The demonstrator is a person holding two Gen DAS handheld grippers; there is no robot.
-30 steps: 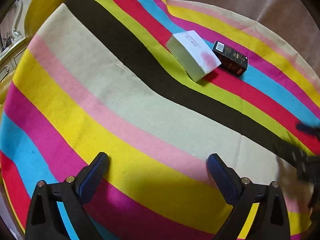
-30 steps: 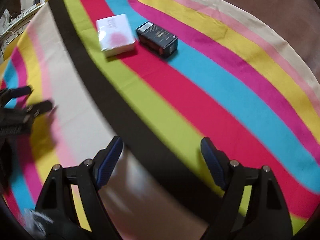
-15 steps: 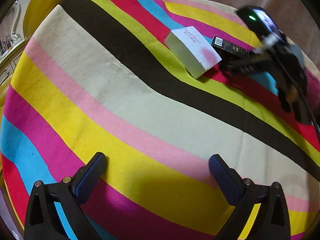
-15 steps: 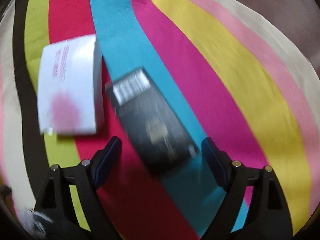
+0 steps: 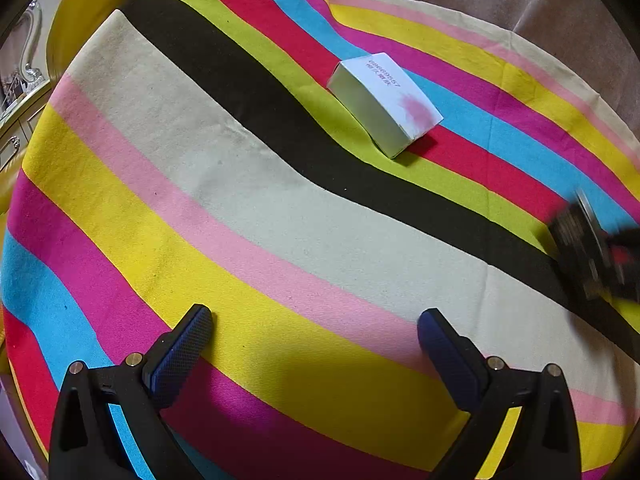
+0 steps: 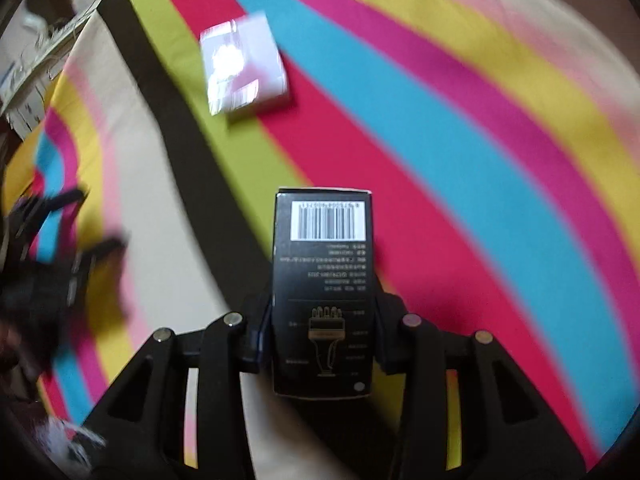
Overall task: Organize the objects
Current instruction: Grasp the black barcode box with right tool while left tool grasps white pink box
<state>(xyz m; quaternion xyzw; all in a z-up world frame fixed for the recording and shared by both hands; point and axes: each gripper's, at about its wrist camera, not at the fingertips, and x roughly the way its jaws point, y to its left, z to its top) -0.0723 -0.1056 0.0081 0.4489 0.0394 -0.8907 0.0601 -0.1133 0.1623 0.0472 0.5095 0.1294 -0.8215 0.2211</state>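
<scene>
A white box with a pink blotch lies on the striped tablecloth, far from my left gripper, which is open and empty over the yellow and pink stripes. It also shows blurred in the right wrist view. My right gripper is shut on a black box with a barcode and holds it above the cloth. In the left wrist view that black box and gripper appear blurred at the right edge.
The round table's edge runs along the back, with brown upholstery behind it. A yellow leather chair stands at the back left. My left gripper shows blurred at the left of the right wrist view.
My right gripper closed on the black box beside the white box, lifted it and carried it back toward the near right. The left gripper stayed put and open.
</scene>
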